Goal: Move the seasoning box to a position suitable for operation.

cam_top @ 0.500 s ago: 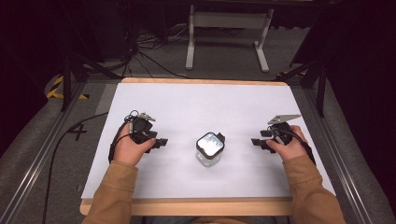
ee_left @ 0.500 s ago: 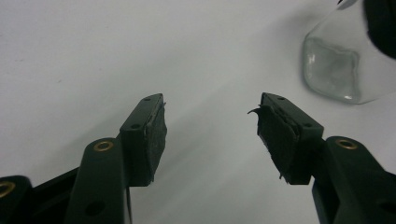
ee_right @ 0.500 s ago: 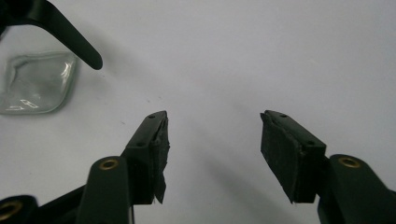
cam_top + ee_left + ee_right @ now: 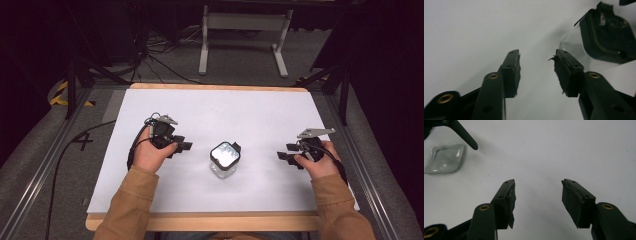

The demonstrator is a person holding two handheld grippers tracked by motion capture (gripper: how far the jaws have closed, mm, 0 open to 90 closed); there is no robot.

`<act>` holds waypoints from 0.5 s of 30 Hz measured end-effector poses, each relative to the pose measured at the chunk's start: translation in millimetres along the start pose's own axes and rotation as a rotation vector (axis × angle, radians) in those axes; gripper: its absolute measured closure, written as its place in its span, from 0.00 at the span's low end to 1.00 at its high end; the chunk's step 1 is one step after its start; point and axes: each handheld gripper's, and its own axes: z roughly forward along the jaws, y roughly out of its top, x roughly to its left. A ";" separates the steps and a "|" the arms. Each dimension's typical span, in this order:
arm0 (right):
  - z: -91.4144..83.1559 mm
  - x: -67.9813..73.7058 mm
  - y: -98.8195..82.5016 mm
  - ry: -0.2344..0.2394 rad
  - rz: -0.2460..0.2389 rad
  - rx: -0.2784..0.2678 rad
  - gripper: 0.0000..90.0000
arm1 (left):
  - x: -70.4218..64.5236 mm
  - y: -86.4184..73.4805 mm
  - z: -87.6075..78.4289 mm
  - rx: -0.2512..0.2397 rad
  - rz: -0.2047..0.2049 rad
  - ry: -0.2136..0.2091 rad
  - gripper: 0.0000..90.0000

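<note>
The left gripper (image 4: 184,146) is gaping with nothing between its jaws, sitting nearer the clear jar (image 4: 225,159) than half a second ago. The right gripper (image 4: 284,156) is likewise spread and empty, waiting well apart on the jar's other side. The jar is standing mid-tabletop (image 4: 240,107) on the white sheet, suggesting an approach is beginning. Its black lid (image 4: 609,37) is being cropped by the left gripper view's edge, and any contents are hard to judge through glare.

A white-topped counter (image 4: 220,107) with a wooden edge is carrying a single clear jar (image 4: 224,160) near its middle (the jar's lid is black-rimmed with a glossy centre). The jar is standing upright, directly on the white surface.
</note>
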 end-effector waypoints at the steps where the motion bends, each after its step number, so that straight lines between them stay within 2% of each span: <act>1: -3.2 -0.6 -3.0 -0.004 0.002 -0.003 0.50 | -1.6 1.7 6.7 -0.018 0.002 -0.038 0.71; 4: -6.2 -0.6 -5.6 -0.005 0.010 -0.005 0.50 | -4.3 4.2 12.8 -0.023 0.004 -0.050 0.79; 6: -10.3 -0.8 -9.4 -0.011 0.014 -0.007 0.50 | -6.1 7.9 17.1 -0.026 0.025 -0.057 0.81; 7: -11.9 -0.9 -11.1 -0.016 0.020 -0.007 0.51 | -7.3 9.1 19.0 -0.025 0.022 -0.072 0.84; 8: -12.9 -1.0 -12.6 -0.017 0.020 -0.010 0.52 | -8.7 9.8 21.3 -0.026 0.019 -0.083 0.87; 11: -14.6 1.1 -16.2 -0.015 0.032 -0.005 0.56 | -10.9 10.9 30.4 -0.017 0.047 -0.102 0.99; 13: -15.3 4.4 -18.2 -0.001 0.032 -0.004 0.63 | -11.7 10.1 41.4 -0.005 0.043 -0.104 1.00; 14: -15.7 5.9 -18.5 0.007 0.034 -0.002 0.65 | -11.7 10.1 41.4 -0.005 0.043 -0.104 1.00; 15: -16.1 7.0 -18.6 0.010 0.031 -0.002 0.66 | -12.3 9.7 47.3 0.016 0.056 -0.110 1.00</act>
